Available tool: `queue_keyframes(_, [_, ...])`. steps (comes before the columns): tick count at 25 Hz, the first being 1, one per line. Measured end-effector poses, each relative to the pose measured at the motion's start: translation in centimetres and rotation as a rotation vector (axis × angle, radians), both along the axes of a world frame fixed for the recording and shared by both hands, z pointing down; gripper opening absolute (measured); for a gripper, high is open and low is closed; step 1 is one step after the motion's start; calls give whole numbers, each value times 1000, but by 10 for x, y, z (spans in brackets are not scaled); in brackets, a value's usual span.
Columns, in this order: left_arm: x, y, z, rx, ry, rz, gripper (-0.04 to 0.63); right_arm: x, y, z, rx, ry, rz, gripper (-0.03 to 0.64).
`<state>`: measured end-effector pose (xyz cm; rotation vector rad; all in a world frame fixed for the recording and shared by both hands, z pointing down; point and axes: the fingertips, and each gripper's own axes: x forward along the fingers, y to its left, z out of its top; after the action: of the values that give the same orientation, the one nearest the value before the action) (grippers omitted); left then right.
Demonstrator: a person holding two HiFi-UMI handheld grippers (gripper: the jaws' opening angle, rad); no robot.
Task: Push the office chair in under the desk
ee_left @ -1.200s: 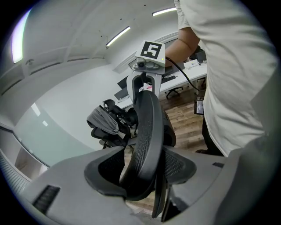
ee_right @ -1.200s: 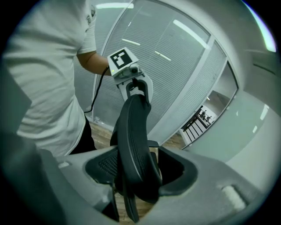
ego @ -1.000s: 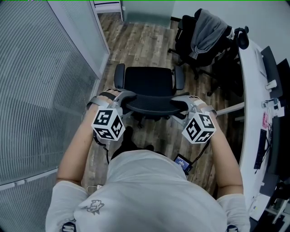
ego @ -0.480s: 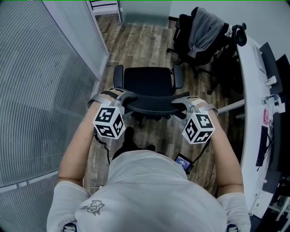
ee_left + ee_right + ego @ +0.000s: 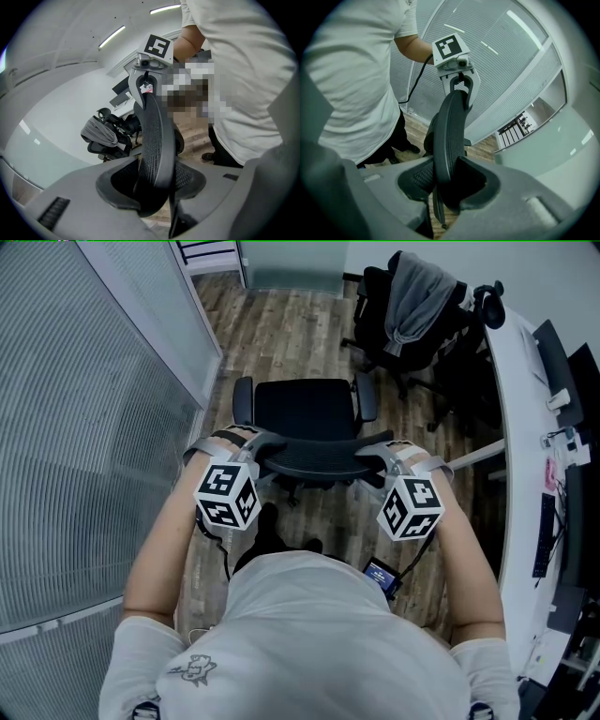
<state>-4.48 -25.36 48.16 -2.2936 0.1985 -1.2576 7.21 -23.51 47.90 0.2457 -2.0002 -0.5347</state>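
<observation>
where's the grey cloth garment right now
The grey cloth garment hangs at the head view's upper right, draped over a second black office chair, next to the curved white desk.

Left gripper (image 5: 152, 187): the jaws, having just closed in, clamp the near edge of the mesh backrest (image 5: 152, 131), which runs straight ahead from between them. At its far end the right gripper (image 5: 144, 89) straddles it. Left of the jaws, beyond, stands a second chair (image 5: 101, 133) draped in grey cloth; to the right, a person's white shirt (image 5: 234, 70).
</observation>
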Motion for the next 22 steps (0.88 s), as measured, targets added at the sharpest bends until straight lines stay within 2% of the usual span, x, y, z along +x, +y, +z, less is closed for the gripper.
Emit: queue_keyframes(22, [44, 49, 2, -26, -15, 120, 166, 41, 49, 2, -17, 26, 93, 126])
